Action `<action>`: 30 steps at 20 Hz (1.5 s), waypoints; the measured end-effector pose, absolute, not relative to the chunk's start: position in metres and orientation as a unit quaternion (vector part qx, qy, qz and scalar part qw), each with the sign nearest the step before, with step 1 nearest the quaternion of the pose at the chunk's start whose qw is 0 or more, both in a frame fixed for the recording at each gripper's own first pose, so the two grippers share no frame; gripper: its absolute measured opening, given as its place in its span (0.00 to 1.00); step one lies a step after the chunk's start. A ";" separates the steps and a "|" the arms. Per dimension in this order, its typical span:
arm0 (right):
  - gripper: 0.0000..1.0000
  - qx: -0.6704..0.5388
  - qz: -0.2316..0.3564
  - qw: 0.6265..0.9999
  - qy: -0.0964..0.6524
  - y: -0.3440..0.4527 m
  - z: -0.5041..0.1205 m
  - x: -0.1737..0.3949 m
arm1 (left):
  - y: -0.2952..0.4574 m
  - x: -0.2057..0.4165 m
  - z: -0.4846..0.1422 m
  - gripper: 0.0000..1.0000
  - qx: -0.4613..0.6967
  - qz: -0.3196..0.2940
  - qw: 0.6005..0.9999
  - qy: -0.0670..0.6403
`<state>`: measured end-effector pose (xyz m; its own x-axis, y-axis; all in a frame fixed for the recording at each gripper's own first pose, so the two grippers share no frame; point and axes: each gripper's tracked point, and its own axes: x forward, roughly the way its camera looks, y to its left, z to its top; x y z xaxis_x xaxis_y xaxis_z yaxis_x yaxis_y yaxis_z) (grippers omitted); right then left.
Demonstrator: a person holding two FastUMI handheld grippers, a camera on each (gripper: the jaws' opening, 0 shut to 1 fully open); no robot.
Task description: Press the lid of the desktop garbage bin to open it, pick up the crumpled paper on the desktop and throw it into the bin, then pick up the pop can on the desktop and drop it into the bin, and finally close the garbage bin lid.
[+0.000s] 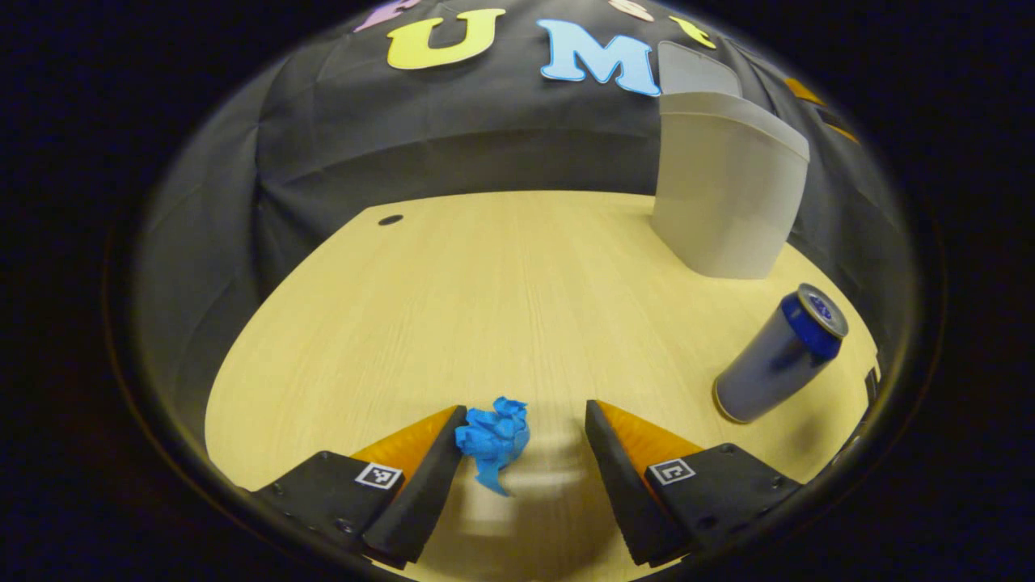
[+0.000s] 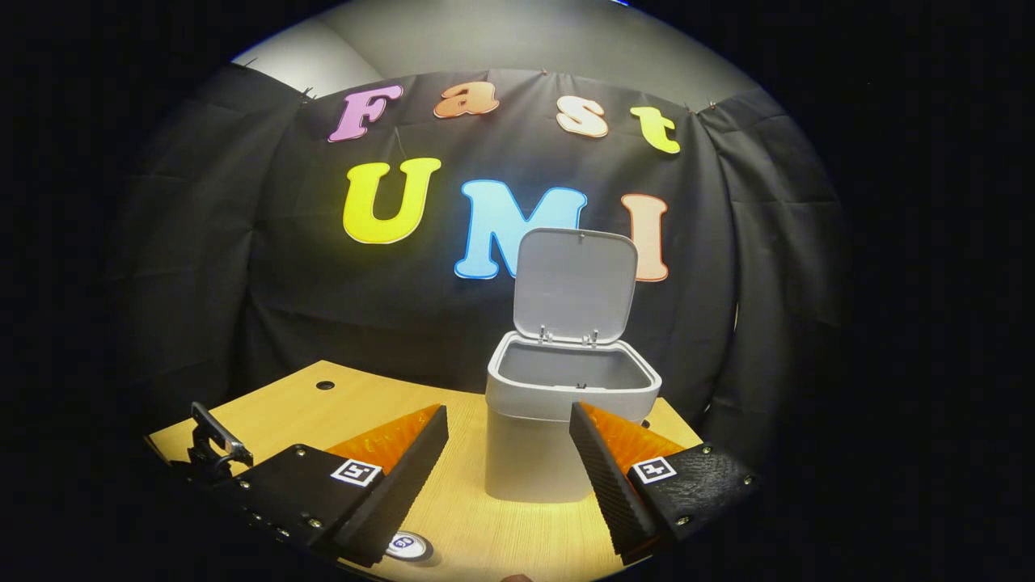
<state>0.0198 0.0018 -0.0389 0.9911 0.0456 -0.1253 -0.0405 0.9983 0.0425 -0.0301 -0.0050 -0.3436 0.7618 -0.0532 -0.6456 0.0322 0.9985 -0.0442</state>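
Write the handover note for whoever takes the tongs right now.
Left tongs: open, straddling the crumpled paper on the desk; one finger touches it, no grip yet.
Right tongs: open, empty, facing the bin.
Done: lid is up.
Pop can stands on the desk near the bin.
Left: grip and bin the paper, bin the can, close the lid.

A wooden desk inside a booth with dark cloth walls
The desk (image 1: 453, 291) has a pale wood grain top and a small round dark hole (image 1: 390, 220) near its far left corner. Black cloth (image 2: 242, 267) hangs behind it with folds, and above the cloth a grey wall (image 2: 517, 40) is seen
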 end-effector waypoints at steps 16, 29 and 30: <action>0.97 0.029 0.022 0.996 0.078 -0.002 -0.048 0.020 | 0.006 -0.016 -0.351 0.53 0.034 -0.006 0.942 0.335; 0.97 0.031 0.009 0.997 0.072 -0.018 -0.050 0.020 | -0.006 -0.002 -0.302 0.27 0.021 -0.013 0.952 0.304; 0.97 0.032 0.007 0.997 0.072 -0.020 -0.051 0.020 | -0.011 0.001 -0.290 0.35 0.018 -0.017 0.955 0.295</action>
<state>0.0203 -0.0204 -0.0506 0.9895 0.0186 -0.1433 -0.0093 0.9978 0.0653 0.0012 -0.0109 -0.2896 0.8250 -0.0208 -0.5647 0.0423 0.9988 0.0251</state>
